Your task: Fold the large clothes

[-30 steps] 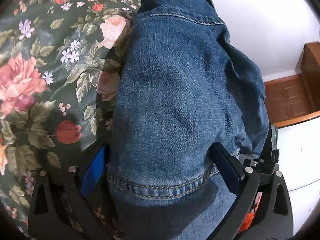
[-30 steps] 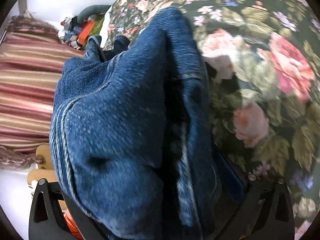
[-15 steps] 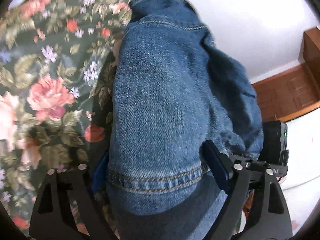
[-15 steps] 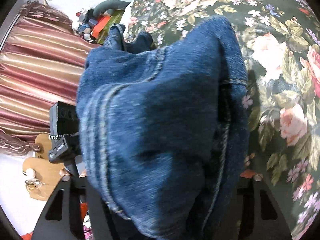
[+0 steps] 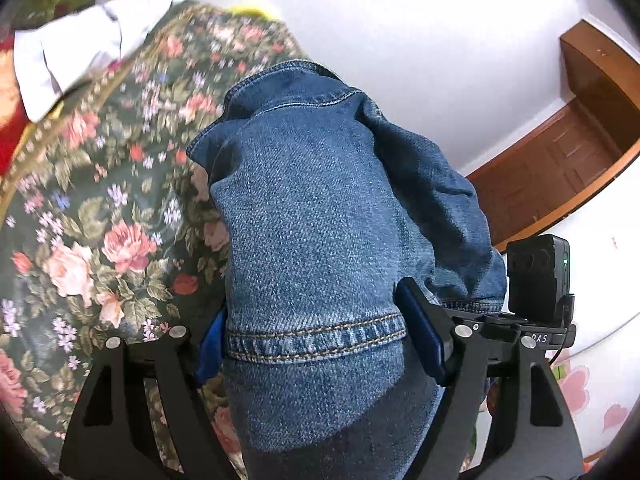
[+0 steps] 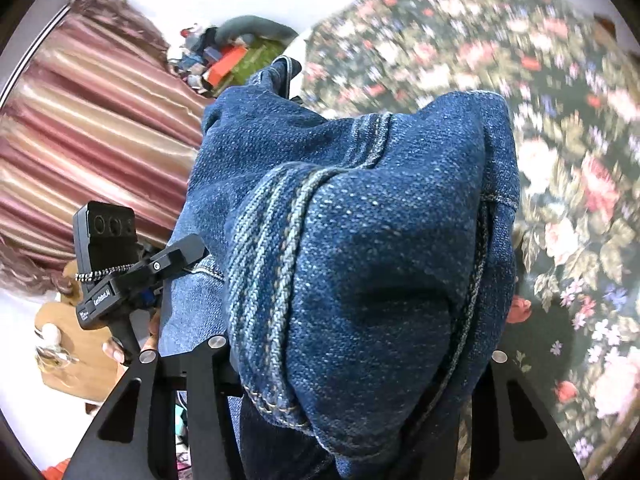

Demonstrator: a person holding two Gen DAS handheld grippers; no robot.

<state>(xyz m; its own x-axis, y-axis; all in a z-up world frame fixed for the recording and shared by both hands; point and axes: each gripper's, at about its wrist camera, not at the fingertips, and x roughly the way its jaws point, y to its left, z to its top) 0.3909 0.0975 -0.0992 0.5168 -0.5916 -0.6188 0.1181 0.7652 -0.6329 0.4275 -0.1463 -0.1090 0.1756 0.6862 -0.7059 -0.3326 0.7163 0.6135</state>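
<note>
Floral bedspread [image 5: 80,216] is lying below the denim garment [image 5: 312,216]. Left gripper [image 5: 320,336] and right gripper [image 6: 352,360] are closing, fingers clamping each hem (keeping the denim raised, spread for folding).

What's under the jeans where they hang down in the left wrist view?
Under the jeans lies the floral bedspread, visible to their left. Whatever sits directly beneath the denim is covered.

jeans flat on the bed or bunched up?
Bunched: the jeans drape in thick folds between both closing tools, left and right, above the floral bedspread.
</note>
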